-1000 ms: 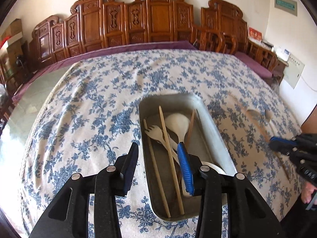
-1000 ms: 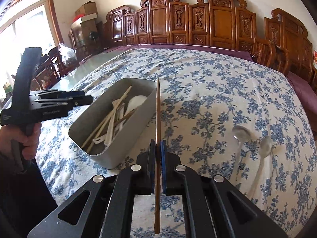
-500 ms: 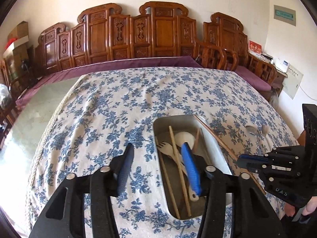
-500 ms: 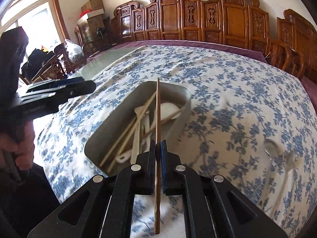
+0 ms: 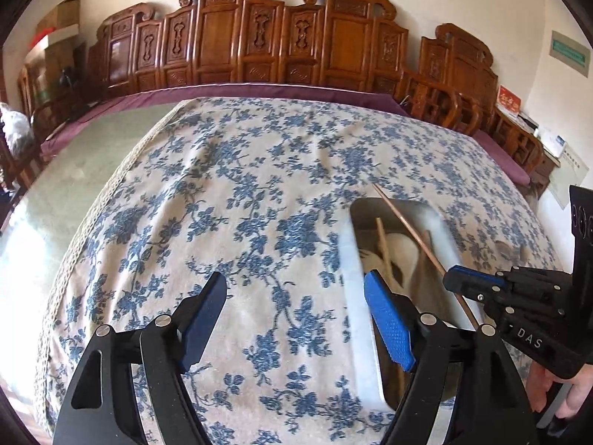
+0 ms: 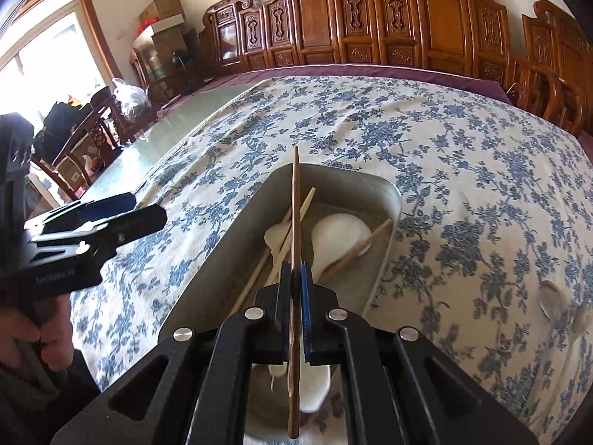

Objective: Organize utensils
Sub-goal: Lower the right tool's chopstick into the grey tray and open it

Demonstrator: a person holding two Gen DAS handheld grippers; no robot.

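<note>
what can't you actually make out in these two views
- Near end of the metal tray: right wrist view, hidden behind the right claw, which is shut on a brown chopstick.
- Tray contents: left wrist view, blurred and partly covered by the left claw, whose jaws are opening with nothing between them.
- Two spoons on the tablecloth: right wrist view, blurred near the edge; material unclear.
- How many utensils lie in the tray: they overlap.

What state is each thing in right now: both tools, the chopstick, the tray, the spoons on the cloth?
Left tool: jaws opening, nothing between them.
Right tool: shut on the brown chopstick.
Brown chopstick: held over the tray, not yet released.
Metal tray: open-topped, holding chopsticks and white utensils.
Two clear spoons: lying on the tablecloth, outside the tray.
</note>
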